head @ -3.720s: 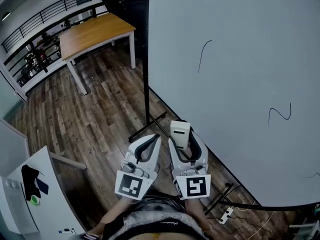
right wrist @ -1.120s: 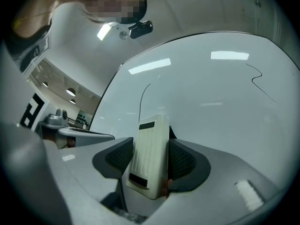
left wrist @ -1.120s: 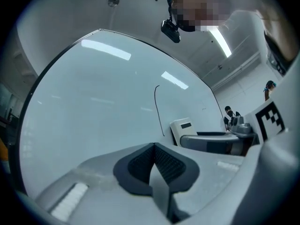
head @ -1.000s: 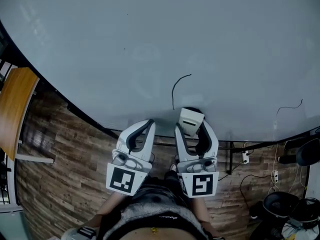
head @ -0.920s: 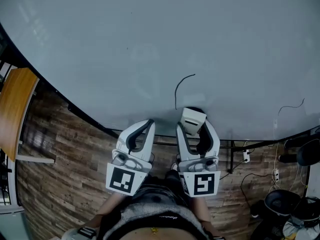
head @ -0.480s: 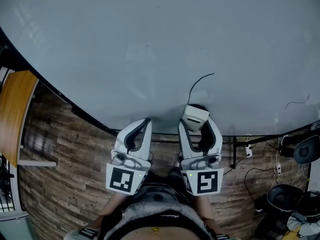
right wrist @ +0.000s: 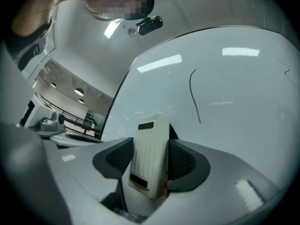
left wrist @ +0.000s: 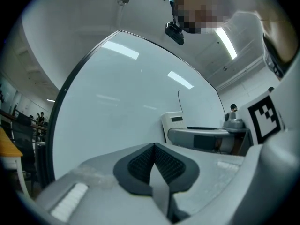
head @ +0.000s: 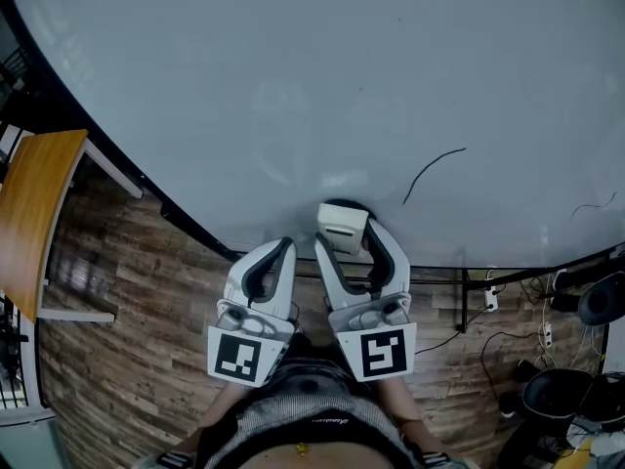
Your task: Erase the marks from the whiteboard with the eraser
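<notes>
Right gripper [head: 352, 245]: jaws pinch the white eraser [right wrist: 149, 153] by its long sides, its long axis running out along the jaws toward the whiteboard [head: 293, 66]. Cannot tell whether the eraser touches the board. Curved mark [head: 433, 173] lies to the eraser's right and a little higher, near but apart. Fainter mark [head: 594, 205] far right. Left gripper [left wrist: 153, 149]: jaws pressed together, empty, farther from both marks.

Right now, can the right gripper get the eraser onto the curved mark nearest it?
Probably yes. The right gripper is shut on the eraser near the whiteboard, and only bare board shows between the eraser and the curved mark off to its right.
</notes>
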### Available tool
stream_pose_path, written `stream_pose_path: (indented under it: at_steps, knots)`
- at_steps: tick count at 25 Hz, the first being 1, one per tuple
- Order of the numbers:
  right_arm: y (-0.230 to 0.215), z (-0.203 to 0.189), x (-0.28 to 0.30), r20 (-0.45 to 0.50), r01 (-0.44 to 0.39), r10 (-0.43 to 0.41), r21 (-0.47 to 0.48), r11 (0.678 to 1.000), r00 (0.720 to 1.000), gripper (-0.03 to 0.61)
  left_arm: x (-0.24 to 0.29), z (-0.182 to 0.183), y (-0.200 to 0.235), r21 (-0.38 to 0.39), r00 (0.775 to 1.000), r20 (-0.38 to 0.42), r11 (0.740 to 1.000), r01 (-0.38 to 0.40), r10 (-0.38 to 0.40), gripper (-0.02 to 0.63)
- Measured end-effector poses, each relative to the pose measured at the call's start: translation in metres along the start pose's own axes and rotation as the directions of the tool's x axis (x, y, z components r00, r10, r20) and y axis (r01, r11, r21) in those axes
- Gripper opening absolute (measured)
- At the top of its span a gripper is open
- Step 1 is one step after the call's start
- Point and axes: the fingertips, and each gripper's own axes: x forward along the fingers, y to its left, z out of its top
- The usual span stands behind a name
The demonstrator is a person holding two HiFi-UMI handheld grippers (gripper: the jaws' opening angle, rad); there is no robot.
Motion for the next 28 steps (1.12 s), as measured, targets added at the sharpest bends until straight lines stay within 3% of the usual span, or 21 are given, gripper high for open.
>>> stream_pose_path:
  at_steps: [4,11,16,28]
  knots:
    - [0.065,-0.007,0.039,-0.012,-0.088,0.088,-0.02,0.996,0.996,0.238,-0.032,-0.004,0.048,-0.003,0.999,0.0,0.999,-0.038,0.038,0.003]
    - [0.097,-0.002,0.058,-0.003,-0.15,0.15,-0.007,0.989,0.989,0.239,-0.059,-0.005,0.074,0.003,0.995,-0.006,0.995,-0.099,0.099,0.003]
    - [0.093,0.001,0.06,0.018,-0.13,0.131,-0.036,0.991,0.991,0.238,-0.061,-0.007,0.076,0.01,0.995,-0.002,0.995,-0.103,0.103,0.003]
    - [0.038,0.011,0.028,0.01,-0.092,0.093,-0.106,0.99,0.996,0.238,-0.032,0.007,0.04,0.039,0.993,0.013,0.992,-0.119,0.119,0.003]
